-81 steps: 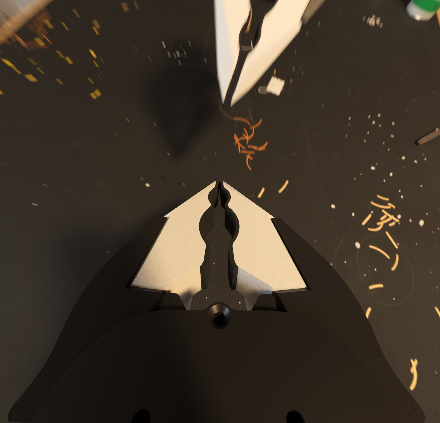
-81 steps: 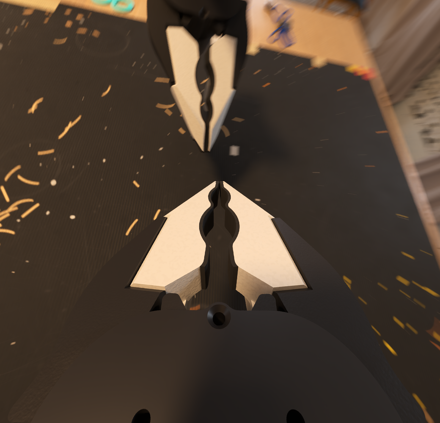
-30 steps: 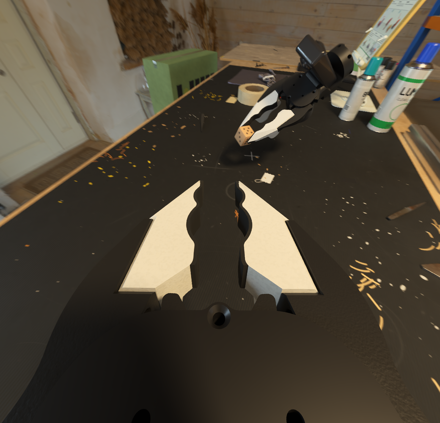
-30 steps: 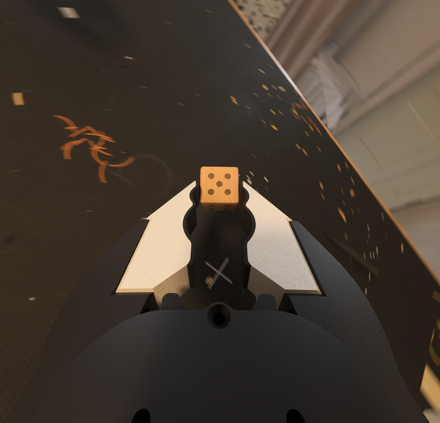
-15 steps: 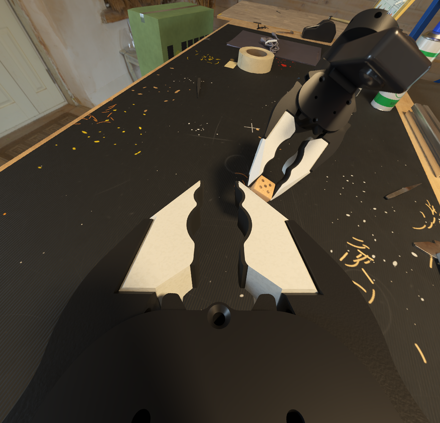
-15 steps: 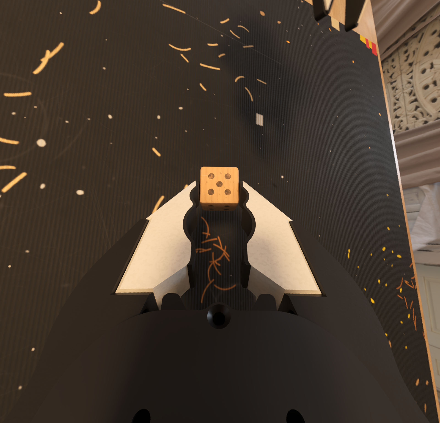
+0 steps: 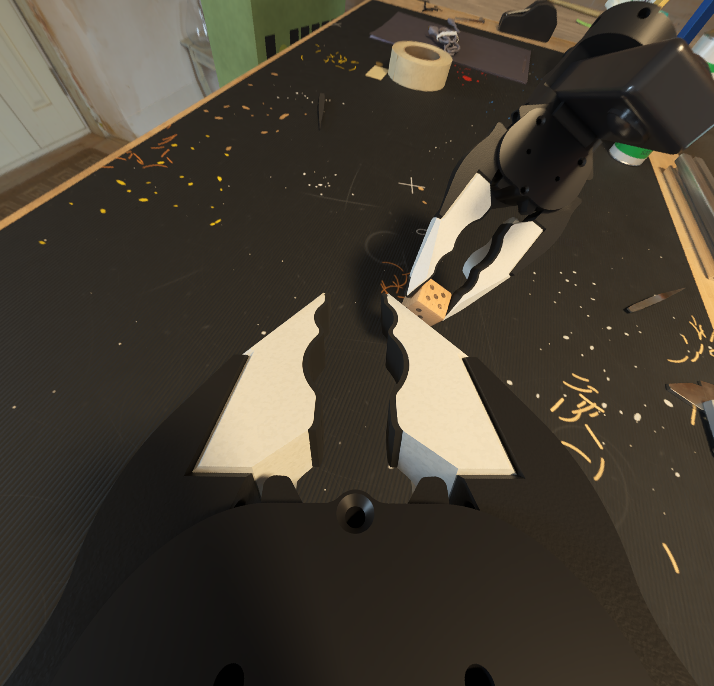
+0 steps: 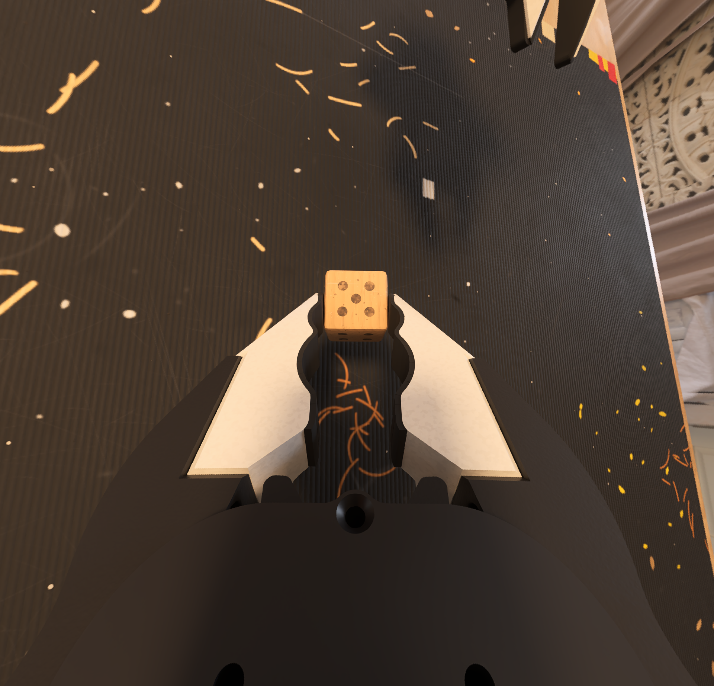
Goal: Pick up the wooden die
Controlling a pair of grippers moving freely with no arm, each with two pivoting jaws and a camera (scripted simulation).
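The wooden die is a small light cube with its five-dot face toward the camera. My right gripper is shut on it, with the die pinched between the fingertips. In the left wrist view the right gripper tilts down from the upper right and holds the die low over the black bench mat. I cannot tell whether the die touches the mat. My left gripper is open and empty. Its right fingertip is just left of the die.
A tape roll, a green box and a spray can stand at the far end. A metal blade lies at the right. Orange shavings lie by the die. The bench edge runs along the right.
Both grippers were shut and empty 2.7 s ago. The left one has opened. The right one now holds the die and has carried it down to the left gripper's tips.
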